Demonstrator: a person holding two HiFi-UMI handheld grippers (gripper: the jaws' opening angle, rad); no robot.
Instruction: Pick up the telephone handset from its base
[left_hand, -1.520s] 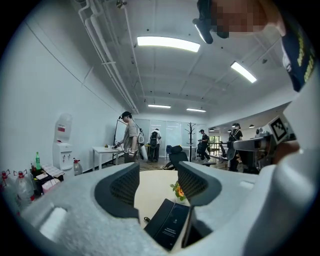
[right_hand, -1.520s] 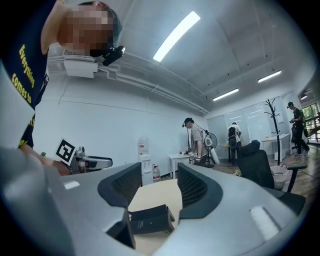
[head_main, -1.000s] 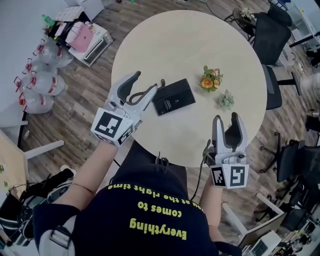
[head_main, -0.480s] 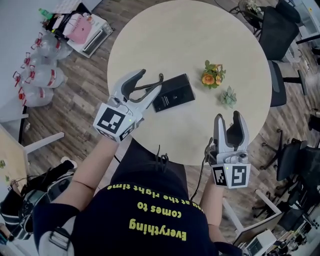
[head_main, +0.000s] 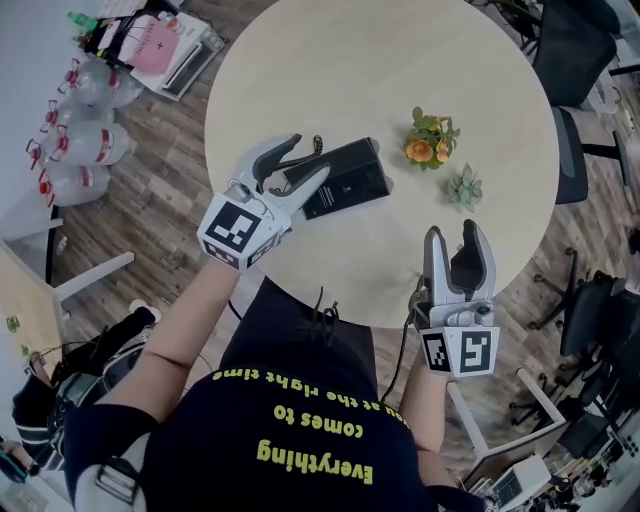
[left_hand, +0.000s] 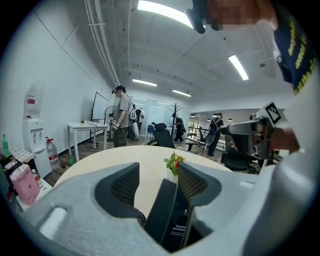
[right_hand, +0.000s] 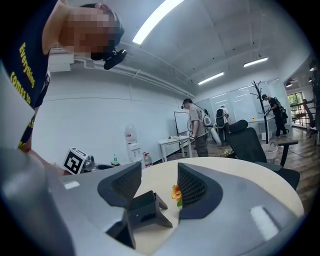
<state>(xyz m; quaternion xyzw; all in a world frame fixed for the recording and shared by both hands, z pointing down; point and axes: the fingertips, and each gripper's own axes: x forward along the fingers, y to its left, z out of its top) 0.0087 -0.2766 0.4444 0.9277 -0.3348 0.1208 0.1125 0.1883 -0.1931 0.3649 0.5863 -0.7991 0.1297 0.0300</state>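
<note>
A black telephone (head_main: 350, 180) lies on the round beige table (head_main: 400, 70), left of the middle. Its handset (head_main: 305, 170) rests along the base's left side, with a coiled cord (head_main: 318, 146) at its far end. My left gripper (head_main: 306, 158) is open, one jaw on each side of the handset's near end. In the left gripper view the handset (left_hand: 160, 212) fills much of the gap, with room left at the left jaw. My right gripper (head_main: 458, 240) is open and holds nothing, near the table's front edge. In the right gripper view the telephone (right_hand: 142, 210) lies well ahead of the right gripper (right_hand: 159, 180).
A small orange flower pot (head_main: 428, 140) and a green succulent (head_main: 465, 188) stand right of the telephone. Several water bottles (head_main: 70, 140) sit on the floor at left. Office chairs (head_main: 580, 40) stand at right. People stand far off in both gripper views.
My left gripper has moved forward and right until its jaws reach around the handset's near end. The right gripper has stayed in place.
</note>
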